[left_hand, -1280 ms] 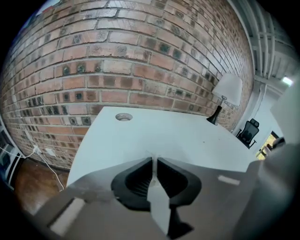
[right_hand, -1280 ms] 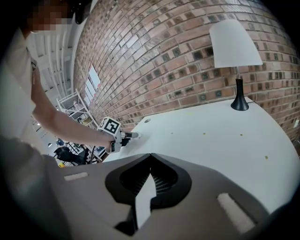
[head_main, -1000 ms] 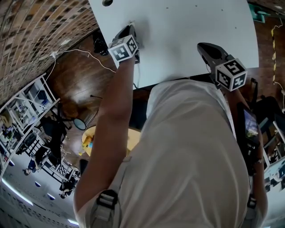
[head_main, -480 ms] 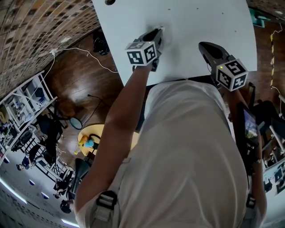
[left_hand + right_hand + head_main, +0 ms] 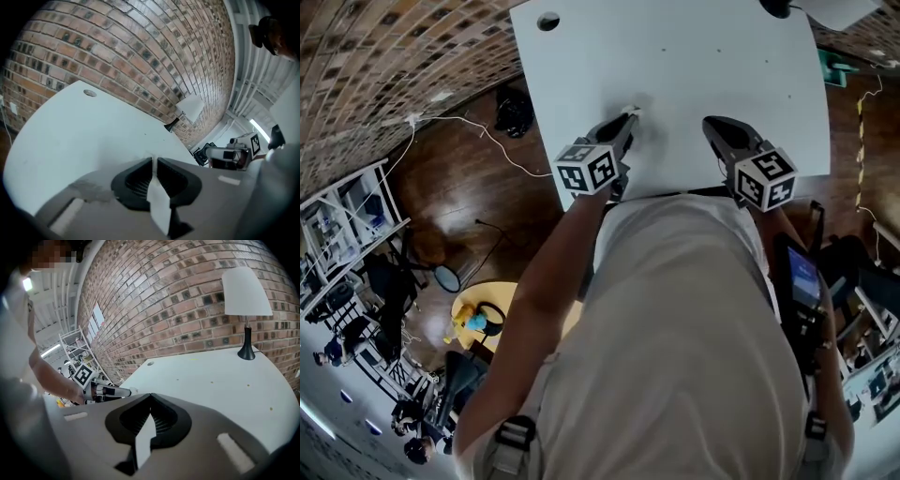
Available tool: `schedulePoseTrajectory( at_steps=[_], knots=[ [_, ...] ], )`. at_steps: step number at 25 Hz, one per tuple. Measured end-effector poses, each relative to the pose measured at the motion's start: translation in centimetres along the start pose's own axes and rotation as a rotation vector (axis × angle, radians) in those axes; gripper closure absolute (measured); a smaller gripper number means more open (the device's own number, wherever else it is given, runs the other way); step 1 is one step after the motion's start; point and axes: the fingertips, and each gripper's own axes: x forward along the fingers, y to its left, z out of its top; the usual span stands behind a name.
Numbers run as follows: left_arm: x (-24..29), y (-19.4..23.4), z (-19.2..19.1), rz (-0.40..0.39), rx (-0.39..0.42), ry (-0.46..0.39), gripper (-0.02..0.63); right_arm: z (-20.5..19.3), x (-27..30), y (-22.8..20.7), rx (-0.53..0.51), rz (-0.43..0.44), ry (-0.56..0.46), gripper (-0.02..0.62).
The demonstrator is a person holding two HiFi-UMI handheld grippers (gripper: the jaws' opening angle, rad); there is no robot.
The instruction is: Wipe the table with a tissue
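On the far left, 1 white cable (image 5: 459, 109) trails over the wooden floor (image 5: 450, 178) beside the 1 white tabletop (image 5: 694, 56). The tabletop has 1 round hole (image 5: 548, 21) near its far-left corner.

There are 2 claws, 1 in each of the person's hands, and both are over the near part of the tabletop. The left claw (image 5: 626, 118) is at the left and points away from the person at a slant toward the right. The left gripper view shows its jaws (image 5: 153, 161) pressed together on a thin white sheet. This is the 1 tissue (image 5: 631, 112), pinched at the very tip of the claw, with a small white end poking out in front. It lies low over the tabletop, near the middle of the near edge. Whether it touches the surface cannot be told.

To the right, well apart from the left claw, the right claw (image 5: 711, 124) also points away from the person. In its own view the jaws (image 5: 151, 395) are together with nothing between them.

The right gripper view shows 4 small specks (image 5: 212, 383) scattered on the tabletop. At the far-right corner stands 1 lamp (image 5: 246, 291) with a white shade and black base, in front of the brick wall (image 5: 187, 296).
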Motion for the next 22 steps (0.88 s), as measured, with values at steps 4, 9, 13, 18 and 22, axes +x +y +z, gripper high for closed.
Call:
schedulePoseTrajectory(
  at_steps=[4,9,13,18,22],
  knots=[
    [-1.3,1.3,0.2,0.010,-0.007,-0.012,0.565,0.2,0.2,0.5,0.000,-0.013,-0.003,0.588],
    [-1.9,1.3,1.5,-0.049,-0.123,-0.091,0.565,0.1,0.4,1.2,-0.004,-0.016,-0.004,0.588],
    [-1.7,1.2,1.8,-0.063,-0.170,-0.114,0.565,0.1,0.4,0.6,-0.001,-0.009,-0.015,0.588],
    [-1.3,0.4,1.8,-0.047,-0.177,-0.122,0.565,0.4,0.1,-1.2,0.022,0.006,-0.027,0.588],
    [0.5,-0.6,1.9,-0.014,-0.161,-0.121,0.565,0.9,-0.6,-3.2,0.039,0.035,-0.050,0.588]
  ],
)
